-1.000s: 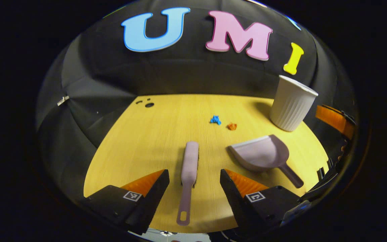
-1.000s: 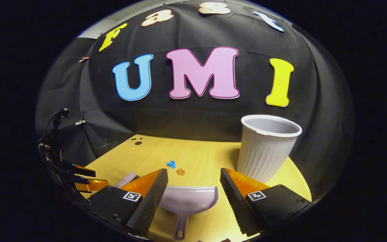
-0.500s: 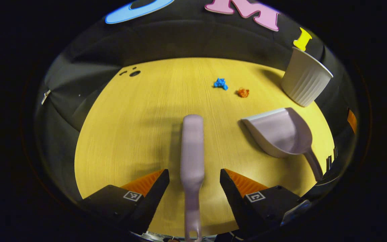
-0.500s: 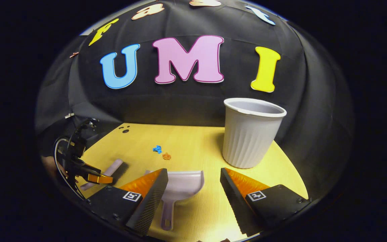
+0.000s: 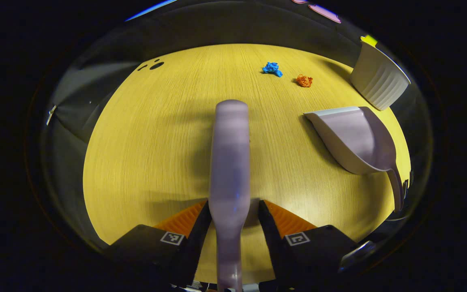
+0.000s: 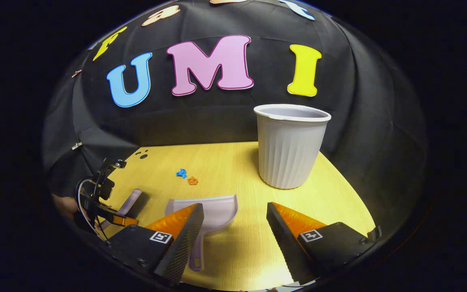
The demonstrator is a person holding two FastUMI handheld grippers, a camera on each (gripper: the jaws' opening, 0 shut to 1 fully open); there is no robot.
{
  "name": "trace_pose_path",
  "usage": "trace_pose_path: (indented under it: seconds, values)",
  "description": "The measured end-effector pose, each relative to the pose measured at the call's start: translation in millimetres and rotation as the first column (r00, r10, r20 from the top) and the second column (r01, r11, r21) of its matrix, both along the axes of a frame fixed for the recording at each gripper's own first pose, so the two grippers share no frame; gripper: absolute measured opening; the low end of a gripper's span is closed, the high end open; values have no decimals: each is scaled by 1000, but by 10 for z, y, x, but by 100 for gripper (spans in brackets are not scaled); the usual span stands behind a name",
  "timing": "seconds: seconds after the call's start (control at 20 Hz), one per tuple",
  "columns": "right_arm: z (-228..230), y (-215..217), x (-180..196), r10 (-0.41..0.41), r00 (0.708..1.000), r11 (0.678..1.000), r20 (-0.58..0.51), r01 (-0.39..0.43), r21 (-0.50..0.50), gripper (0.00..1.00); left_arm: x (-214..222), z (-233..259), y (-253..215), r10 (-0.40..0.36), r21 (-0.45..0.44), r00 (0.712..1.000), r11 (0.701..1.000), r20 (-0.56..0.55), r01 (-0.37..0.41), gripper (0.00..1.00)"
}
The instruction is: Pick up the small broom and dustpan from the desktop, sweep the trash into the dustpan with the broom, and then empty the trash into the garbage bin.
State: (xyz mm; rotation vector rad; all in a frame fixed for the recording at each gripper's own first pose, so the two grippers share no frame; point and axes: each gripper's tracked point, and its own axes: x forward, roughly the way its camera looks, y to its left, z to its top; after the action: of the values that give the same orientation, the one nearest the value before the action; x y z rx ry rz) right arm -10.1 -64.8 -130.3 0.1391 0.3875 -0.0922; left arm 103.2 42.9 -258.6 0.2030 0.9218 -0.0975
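A lilac broom (image 5: 229,162) lies on the yellow table (image 5: 148,154), its handle running back between the fingers of my left gripper (image 5: 233,209). The jaws stand narrowed to either side of the broom's neck, a thin gap still showing on the right, so the gripper is open. To the right lies the lilac dustpan (image 5: 355,138), with blue trash (image 5: 273,68) and orange trash (image 5: 304,80) beyond it. My right gripper (image 6: 235,227) hovers open above the table, with the dustpan (image 6: 209,209) and its handle beside the left finger. The left gripper (image 6: 103,207) and broom (image 6: 130,200) show at far left.
The white ribbed bin (image 6: 290,150) stands upright at the table's back right, seen also as the bin (image 5: 379,83) past the dustpan. A dark cable hole (image 5: 156,65) marks the far left of the table. Black cloth walls close the back and sides.
My left gripper dropped and moved forward over the broom, and its jaws narrowed around the handle. My right gripper drifted right, so the dustpan now sits by its left finger.
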Motion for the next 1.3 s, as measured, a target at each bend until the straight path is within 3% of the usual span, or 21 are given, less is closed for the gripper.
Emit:
trace_pose_path:
  seconds: [0.15,0.2,0.25,0.3,0.4,0.65,0.9,1.15,1.3]
  values:
    - [-22,69,-22,19,1000,1000,-11,-19,9,98,24,34,-18,-28,8,1000,1000,10,28,64]
    - [-45,100,-13,29,999,999,-16,-29,13,98,34,33,-13,-23,9,1000,1000,10,23,50]
    - [-49,129,3,38,999,999,-21,-38,16,98,32,48,-8,-18,5,1000,1000,18,18,46]
    - [-56,168,22,48,998,999,-32,-47,24,98,47,13,-20,-21,2,999,1000,25,21,35]
    - [-99,274,84,66,996,997,-56,-63,52,98,58,24,-17,-22,-17,998,1000,55,23,30]
    - [-209,495,190,118,986,989,-116,-107,101,99,-68,37,-30,12,-92,997,996,76,-5,23]
    - [-512,619,152,158,963,985,-218,-138,104,99,-342,244,33,41,-129,989,991,145,-22,24]
    - [-971,741,159,178,920,980,-348,-135,145,99,-699,493,66,119,-213,975,974,186,-78,24]
    - [-1279,817,159,185,886,980,-425,-133,148,99,-858,533,102,132,-207,973,974,190,-91,24]
